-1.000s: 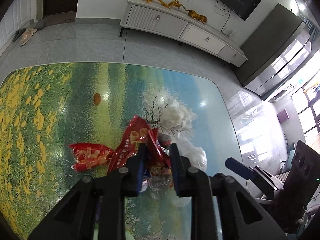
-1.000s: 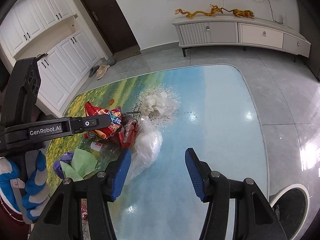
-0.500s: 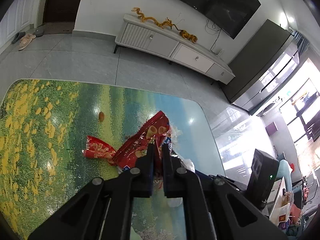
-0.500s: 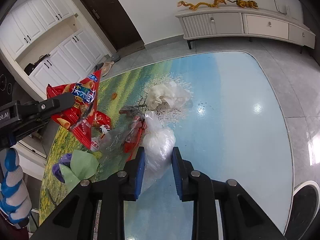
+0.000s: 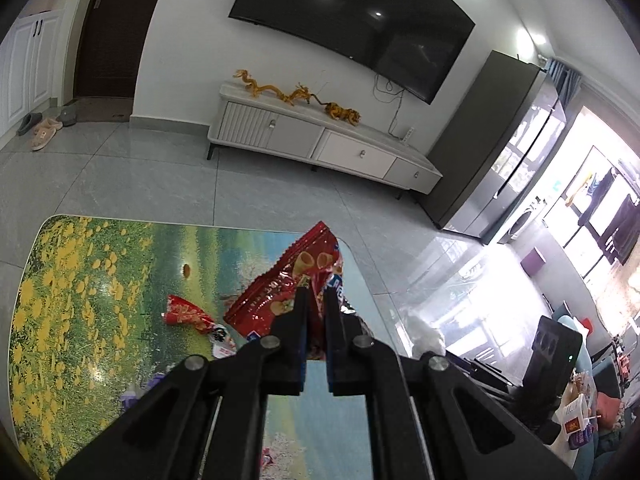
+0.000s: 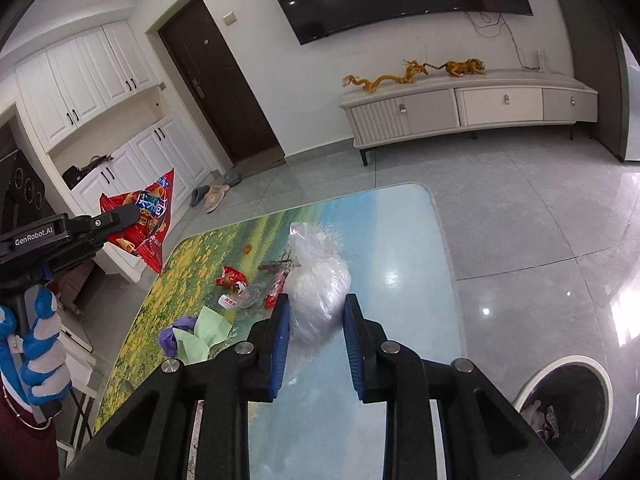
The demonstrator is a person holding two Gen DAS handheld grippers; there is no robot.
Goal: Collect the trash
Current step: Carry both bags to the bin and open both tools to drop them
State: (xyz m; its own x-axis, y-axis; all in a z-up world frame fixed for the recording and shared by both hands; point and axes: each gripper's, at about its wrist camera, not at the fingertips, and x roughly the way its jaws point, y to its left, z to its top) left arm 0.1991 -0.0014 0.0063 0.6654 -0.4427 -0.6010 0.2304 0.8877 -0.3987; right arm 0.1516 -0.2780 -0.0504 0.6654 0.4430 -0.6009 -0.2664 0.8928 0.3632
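Two grips | left gripper (image 5: pixel 315 300) clamped crinkly red snack bag (image 5: pixel 292 280), lifted over desk (image 6: pixel 404 240) | right gripper (image 6: pixel 314 316) squeezed soft white plastic bag (image 6: pixel 318 292); I'd pinch its knotted top.

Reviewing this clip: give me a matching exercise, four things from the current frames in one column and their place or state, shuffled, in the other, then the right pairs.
Things:
1. red snack bag
2. white plastic bag
3. green paper
4. trash bin

Places or states:
A. on the floor beside the table, some rubbish inside
B. lying on the table next to a purple item
C. pinched in the left gripper, lifted off the table
D. squeezed between the pads of the right gripper

Pairs: 1-C, 2-D, 3-B, 4-A
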